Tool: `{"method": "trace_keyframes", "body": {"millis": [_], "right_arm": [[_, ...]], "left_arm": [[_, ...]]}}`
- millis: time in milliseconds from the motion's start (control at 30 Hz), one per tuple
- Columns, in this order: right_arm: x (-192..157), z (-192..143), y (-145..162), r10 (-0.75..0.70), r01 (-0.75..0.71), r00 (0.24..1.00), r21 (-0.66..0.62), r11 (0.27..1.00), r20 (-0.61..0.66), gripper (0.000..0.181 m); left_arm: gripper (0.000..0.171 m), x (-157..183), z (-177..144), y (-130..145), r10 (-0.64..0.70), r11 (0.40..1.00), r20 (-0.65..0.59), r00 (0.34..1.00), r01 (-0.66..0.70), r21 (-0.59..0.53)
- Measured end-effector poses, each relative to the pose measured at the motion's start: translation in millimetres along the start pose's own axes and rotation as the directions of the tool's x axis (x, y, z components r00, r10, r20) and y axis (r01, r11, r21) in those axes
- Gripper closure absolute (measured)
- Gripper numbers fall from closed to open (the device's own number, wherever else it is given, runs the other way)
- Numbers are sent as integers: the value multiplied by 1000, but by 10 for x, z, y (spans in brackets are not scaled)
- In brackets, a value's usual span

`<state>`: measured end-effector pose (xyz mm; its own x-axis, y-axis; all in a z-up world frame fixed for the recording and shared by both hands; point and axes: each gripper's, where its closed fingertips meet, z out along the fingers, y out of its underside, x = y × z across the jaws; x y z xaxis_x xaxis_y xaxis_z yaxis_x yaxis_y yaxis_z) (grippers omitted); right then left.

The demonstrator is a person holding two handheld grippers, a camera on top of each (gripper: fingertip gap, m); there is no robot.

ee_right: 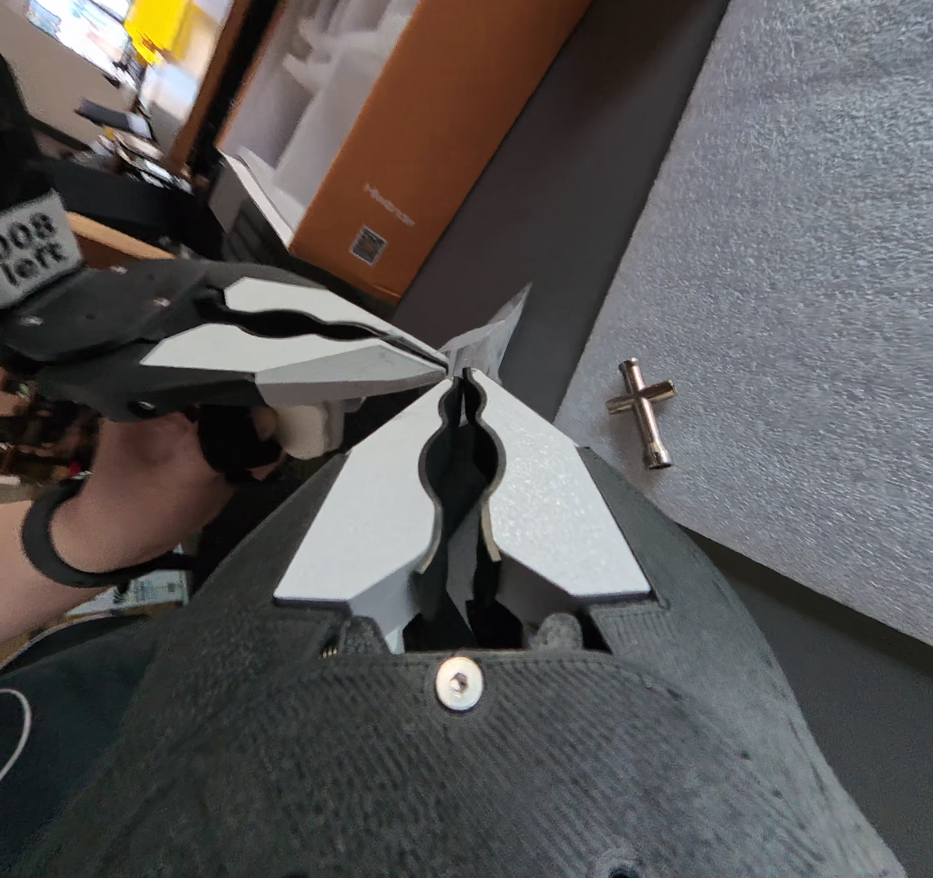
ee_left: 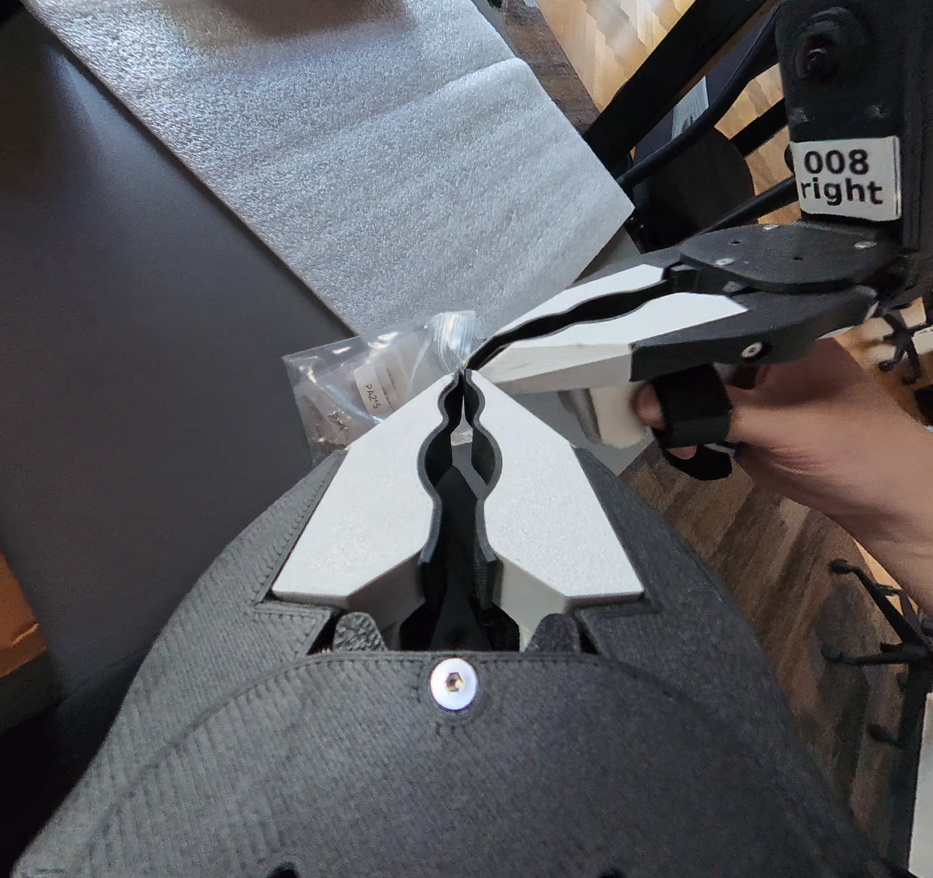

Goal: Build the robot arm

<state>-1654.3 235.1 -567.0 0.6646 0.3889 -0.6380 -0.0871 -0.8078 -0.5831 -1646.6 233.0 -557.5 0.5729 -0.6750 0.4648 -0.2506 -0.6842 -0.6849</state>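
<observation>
Item: clear plastic bag (ee_left: pixel 373 379) of small hardware, lifted off the dark bench (ee_left: pixel 126 348) near the foam mat's (ee_left: pixel 328 146) corner. We pinch it with left gripper (ee_left: pixel 463 379) and right gripper (ee_right: pixel 463 379), tips meeting, seemingly to pull it apart. Cross-shaped metal wrench (ee_right: pixel 642 412) lies at the mat's edge.

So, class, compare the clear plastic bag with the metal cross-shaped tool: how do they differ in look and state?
The clear bag is soft, see-through plastic with small parts inside; the cross-shaped tool is solid shiny metal. The clear bag is pinched at its edge by the shut jaws of the left gripper and right gripper; the cross-shaped tool lies untouched on the foam sheet. Both are small.
</observation>
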Motion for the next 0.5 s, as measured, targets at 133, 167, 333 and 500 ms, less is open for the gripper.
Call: {"method": "trace_keyframes", "body": {"millis": [133,167,333,500], "right_arm": [[96,114,182,-43,35,996,-106,994,-75,181],[116,136,188,-26,19,996,-96,995,-81,181],[134,105,103,173,-176,984,70,982,43,181],[181,152,194,133,-132,991,63,989,-11,181]], "left_arm": [[171,63,31,24,7,1000,-7,1000,-7,-6],[171,65,41,35,9,1000,-1,1000,-9,-9],[171,49,38,58,-5,1000,-2,1000,4,-12],[171,22,68,83,19,1000,52,998,-18,-23]]}}
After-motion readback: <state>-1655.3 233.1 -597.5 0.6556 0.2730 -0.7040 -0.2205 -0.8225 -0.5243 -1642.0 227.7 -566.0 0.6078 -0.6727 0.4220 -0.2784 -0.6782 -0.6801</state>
